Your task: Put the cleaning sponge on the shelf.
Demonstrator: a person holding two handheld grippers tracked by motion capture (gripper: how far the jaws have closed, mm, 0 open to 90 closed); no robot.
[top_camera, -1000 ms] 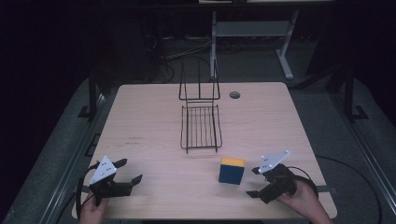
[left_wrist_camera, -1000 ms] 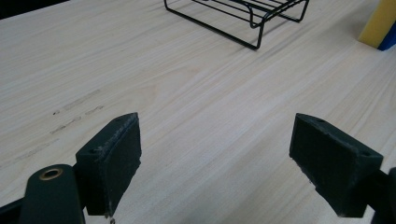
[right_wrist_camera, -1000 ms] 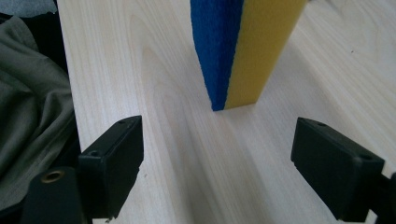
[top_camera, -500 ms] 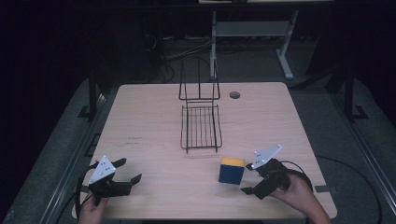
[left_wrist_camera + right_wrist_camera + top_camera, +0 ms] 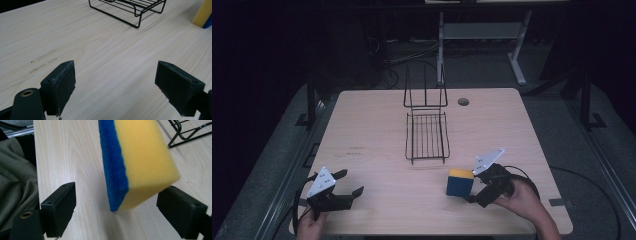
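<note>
A: What is hard to see here?

B: In the right gripper view the top of the sponge [image 5: 140, 162] is cut off by the frame, and its near end is a little blurred. In the high view the right gripper [image 5: 474, 194] is partly covered by its grey plate, so the jaws are difficult to make out there.

A: How does the sponge lie?

B: It stands on its edge on the table [image 5: 377, 125], near the front, just in front of the wire rack [image 5: 427, 135]. The yellow face is up in the high view and the blue layer is on one side. In the right gripper view its long axis runs away from the camera.

A: Does the right gripper hold it?

B: No. The jaws are wide open, and the sponge's near end sits between them; one jaw is close to the yellow side, but I cannot tell if it touches.

A: And the left gripper [image 5: 349, 185]?

B: Wide open too, holding nothing, over bare table at the front left corner, well apart from the sponge.
</note>
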